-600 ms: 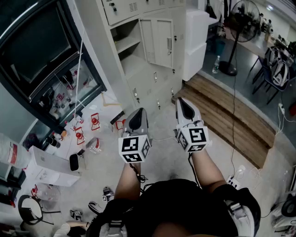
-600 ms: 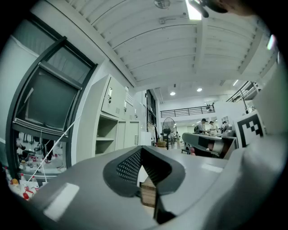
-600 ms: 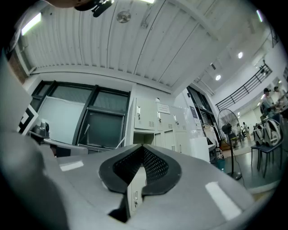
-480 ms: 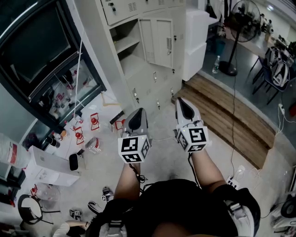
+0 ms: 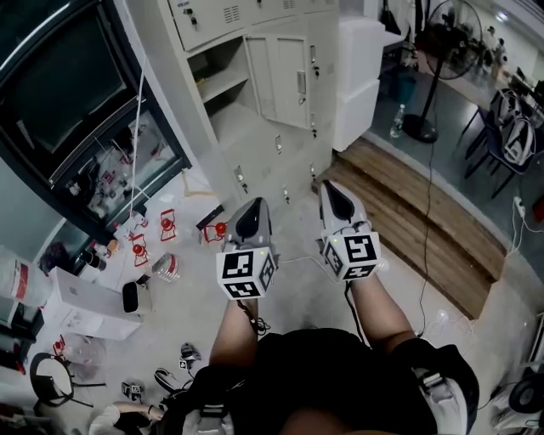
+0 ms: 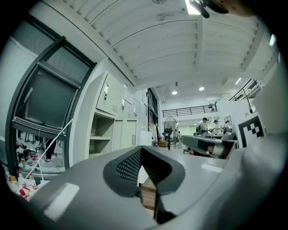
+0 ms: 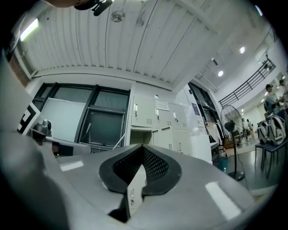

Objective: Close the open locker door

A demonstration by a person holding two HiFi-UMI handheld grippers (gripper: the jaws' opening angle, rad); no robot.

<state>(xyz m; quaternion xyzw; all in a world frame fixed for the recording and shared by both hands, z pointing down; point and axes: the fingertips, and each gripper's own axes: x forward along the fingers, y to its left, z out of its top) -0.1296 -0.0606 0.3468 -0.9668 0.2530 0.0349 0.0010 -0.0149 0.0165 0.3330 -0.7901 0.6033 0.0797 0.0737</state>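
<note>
bright in the head view, dark only at the window point(image 5: 59, 81) near 10 o'clock. lit by a ceiling lamp point(image 6: 193, 5) at 1 o'clock in the left gripper view, by a lamp strip point(image 7: 29, 28) at 10 o'clock in the right gripper view. bent round at the rims, black in the corners. a bit blurry up close on the left gripper point(image 6: 141, 149) and right gripper point(image 7: 142, 147).

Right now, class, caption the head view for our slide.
Left gripper and right gripper, jaws shut, face lockers with one door open.

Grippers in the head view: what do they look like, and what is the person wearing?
The left gripper and right gripper are pale grey tapered shells with black textured pads, each carrying a white cube of black square markers. The person wears black clothing.
</note>
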